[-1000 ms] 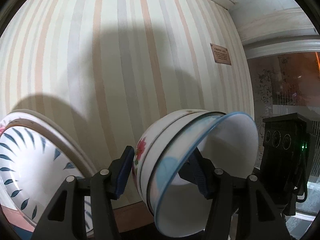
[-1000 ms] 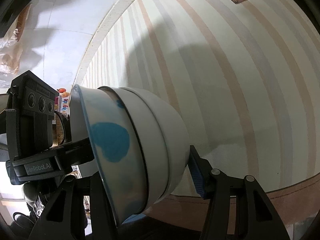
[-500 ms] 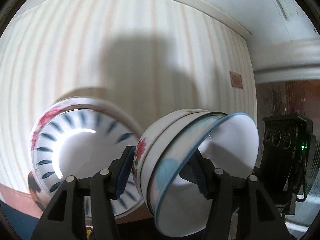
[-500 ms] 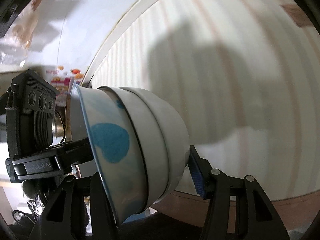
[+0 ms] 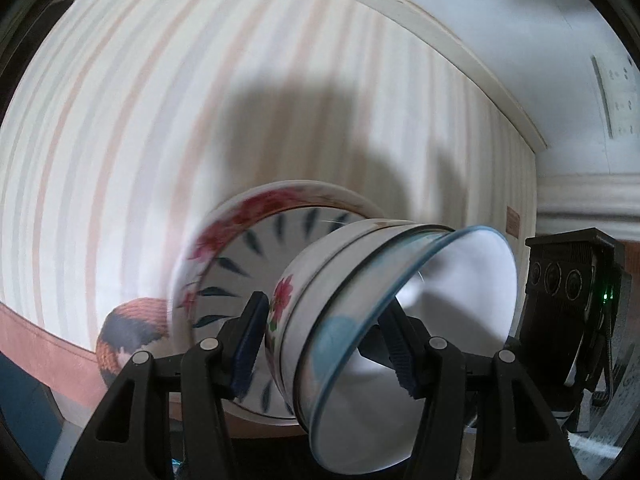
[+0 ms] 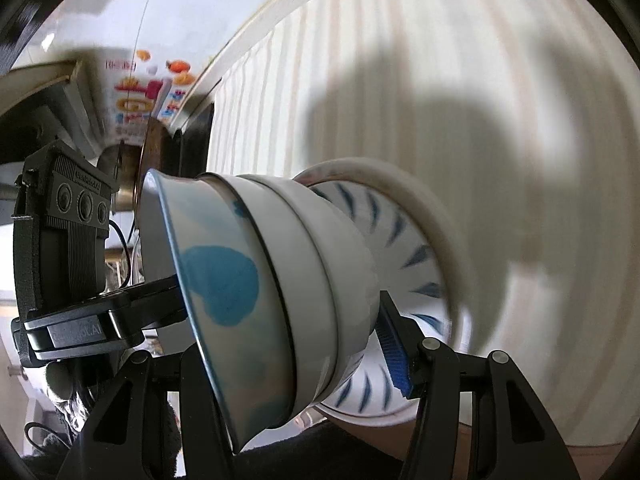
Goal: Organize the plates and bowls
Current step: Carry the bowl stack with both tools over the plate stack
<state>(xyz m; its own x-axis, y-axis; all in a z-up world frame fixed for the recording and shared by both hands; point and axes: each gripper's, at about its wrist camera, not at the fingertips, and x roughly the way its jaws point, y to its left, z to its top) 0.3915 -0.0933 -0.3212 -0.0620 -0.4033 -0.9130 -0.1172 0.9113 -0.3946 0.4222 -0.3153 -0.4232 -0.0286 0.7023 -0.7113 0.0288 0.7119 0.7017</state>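
Since a second earlier, the leaf-patterned bowl (image 5: pixel 240 264) had slid toward centre, now just behind the bowl stack (image 5: pixel 360 320). Both the left gripper (image 5: pixel 326 344) and right gripper (image 6: pixel 288 320) were clamped across that stack. Uneven squeeze between them could tip it against the leaf-patterned bowl.

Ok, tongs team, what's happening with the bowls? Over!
Both tongs, left and right, clamped on the nested bowl stack. Big leaf-pattern bowl ahead. Nothing blocking.

We now see the patterned bowl (image 5: pixel 224 276) just beyond the left gripper's (image 5: pixel 324 344) fingers, nearer than before, blurred, apparently directly behind the held bowls (image 5: pixel 360 312).
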